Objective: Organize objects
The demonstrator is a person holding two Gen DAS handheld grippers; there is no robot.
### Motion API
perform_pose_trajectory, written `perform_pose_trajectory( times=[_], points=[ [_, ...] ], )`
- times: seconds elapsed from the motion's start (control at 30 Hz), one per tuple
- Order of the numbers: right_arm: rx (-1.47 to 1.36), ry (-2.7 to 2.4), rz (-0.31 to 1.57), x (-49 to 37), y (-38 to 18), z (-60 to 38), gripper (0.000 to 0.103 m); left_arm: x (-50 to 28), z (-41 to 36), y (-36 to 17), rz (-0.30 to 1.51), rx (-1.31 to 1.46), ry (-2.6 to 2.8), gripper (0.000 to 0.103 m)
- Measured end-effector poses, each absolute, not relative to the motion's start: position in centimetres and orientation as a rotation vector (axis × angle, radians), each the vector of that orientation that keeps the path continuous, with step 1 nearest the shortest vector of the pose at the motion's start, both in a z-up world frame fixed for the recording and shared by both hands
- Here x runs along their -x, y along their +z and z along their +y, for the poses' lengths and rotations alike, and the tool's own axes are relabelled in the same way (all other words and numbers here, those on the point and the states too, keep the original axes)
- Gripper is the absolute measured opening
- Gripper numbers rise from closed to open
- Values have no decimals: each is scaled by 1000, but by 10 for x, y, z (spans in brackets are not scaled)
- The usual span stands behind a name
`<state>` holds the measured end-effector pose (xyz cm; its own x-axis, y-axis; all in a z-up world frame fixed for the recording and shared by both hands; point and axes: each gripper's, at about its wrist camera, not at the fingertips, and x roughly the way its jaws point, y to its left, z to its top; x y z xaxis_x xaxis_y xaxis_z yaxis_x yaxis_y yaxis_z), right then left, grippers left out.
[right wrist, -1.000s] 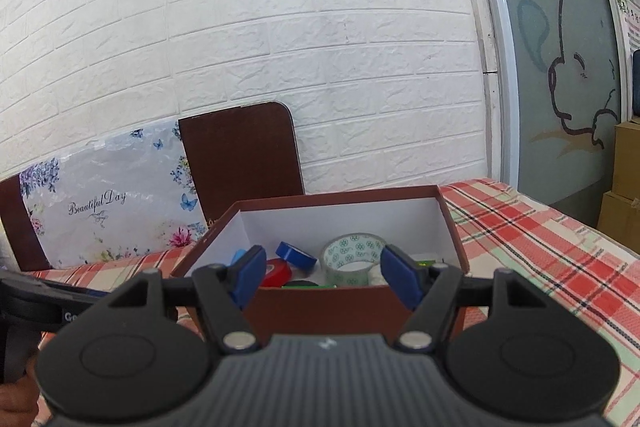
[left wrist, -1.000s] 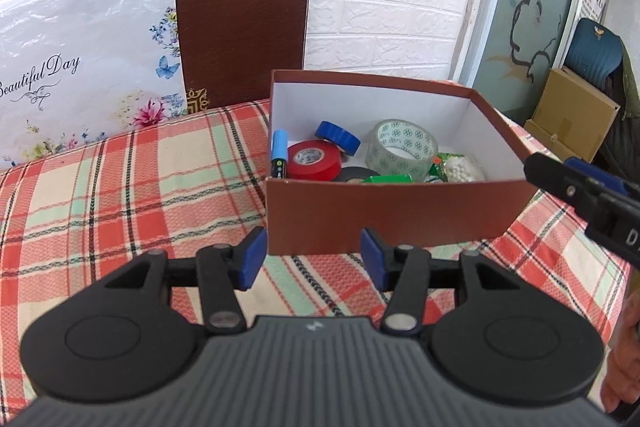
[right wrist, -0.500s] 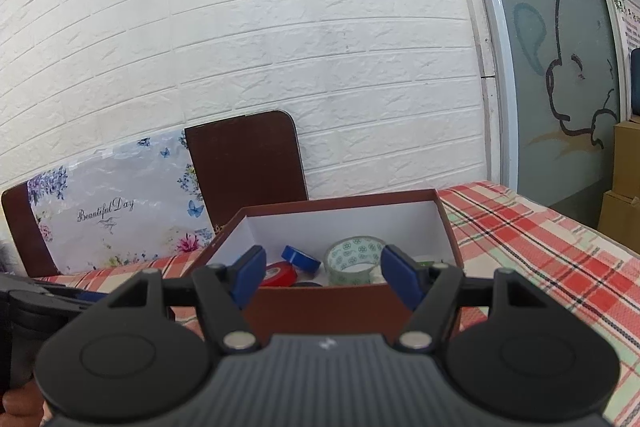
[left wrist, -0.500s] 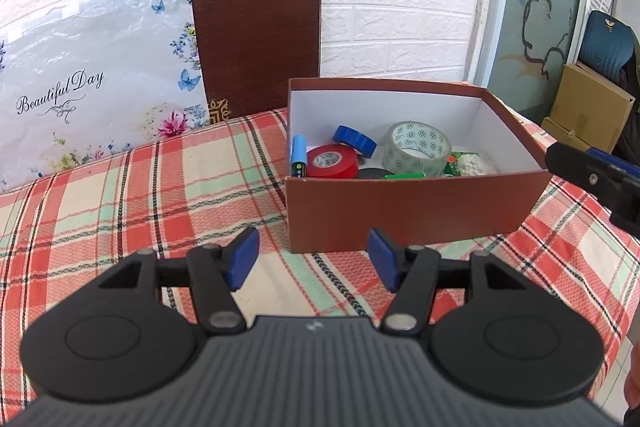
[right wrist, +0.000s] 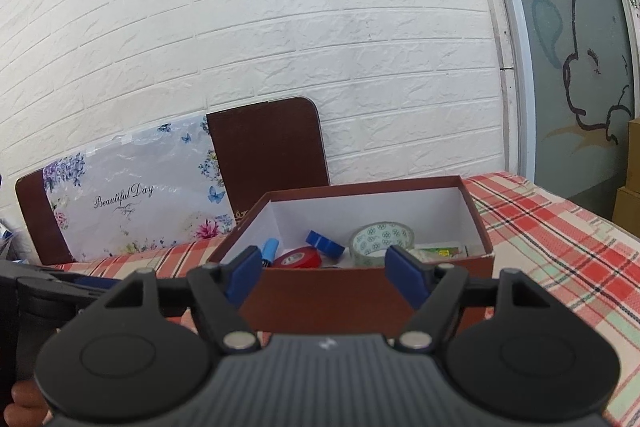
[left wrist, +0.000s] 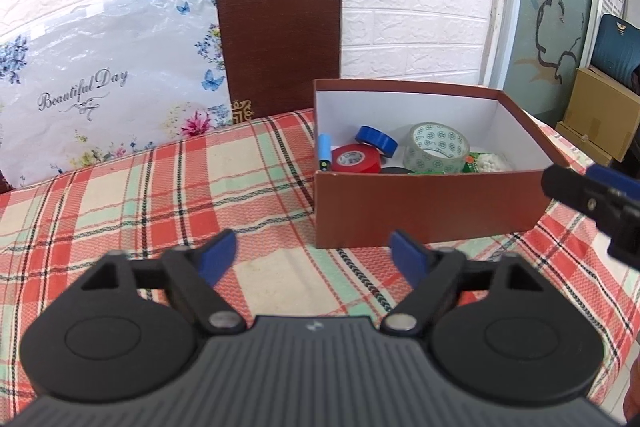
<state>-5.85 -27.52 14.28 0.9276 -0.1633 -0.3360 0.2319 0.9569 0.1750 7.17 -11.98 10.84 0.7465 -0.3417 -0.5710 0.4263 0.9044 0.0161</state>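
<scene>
A brown box with a white inside stands on the plaid tablecloth. In it lie a red tape roll, a blue tape roll, a clear patterned tape roll, a blue marker, a green packet and a bag of white bits. My left gripper is open and empty, above the cloth in front of the box. My right gripper is open and empty, held before the box; it also shows at the right of the left wrist view.
A brown board and a floral "Beautiful Day" board lean on the white brick wall behind the table. Cardboard boxes and a blue chair stand at the right, past the table edge.
Both grippers have drawn back and risen a little from the box, so it looks smaller. Both stay open and empty. The box contents have not moved.
</scene>
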Motion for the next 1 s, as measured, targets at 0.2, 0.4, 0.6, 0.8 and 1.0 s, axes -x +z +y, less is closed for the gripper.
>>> perform_pose_trajectory(
  times=[0.2,0.4,0.6,0.8,1.0],
  points=[
    [-238,-179,372,58,135,-269,80,-71,-115,109,600,-151,-399,97],
    [-250,-168,379,60,137,-264,80,-68,-108,108,583,-126,-381,98],
    [-255,-173,372,67,138,-262,81,-62,-111,114,555,-129,-394,103],
    [-257,-185,374,71,137,-259,81,-54,-113,113,546,-147,-407,103],
    [-245,-192,363,77,140,-256,81,-49,-112,115,531,-157,-410,103]
  ],
)
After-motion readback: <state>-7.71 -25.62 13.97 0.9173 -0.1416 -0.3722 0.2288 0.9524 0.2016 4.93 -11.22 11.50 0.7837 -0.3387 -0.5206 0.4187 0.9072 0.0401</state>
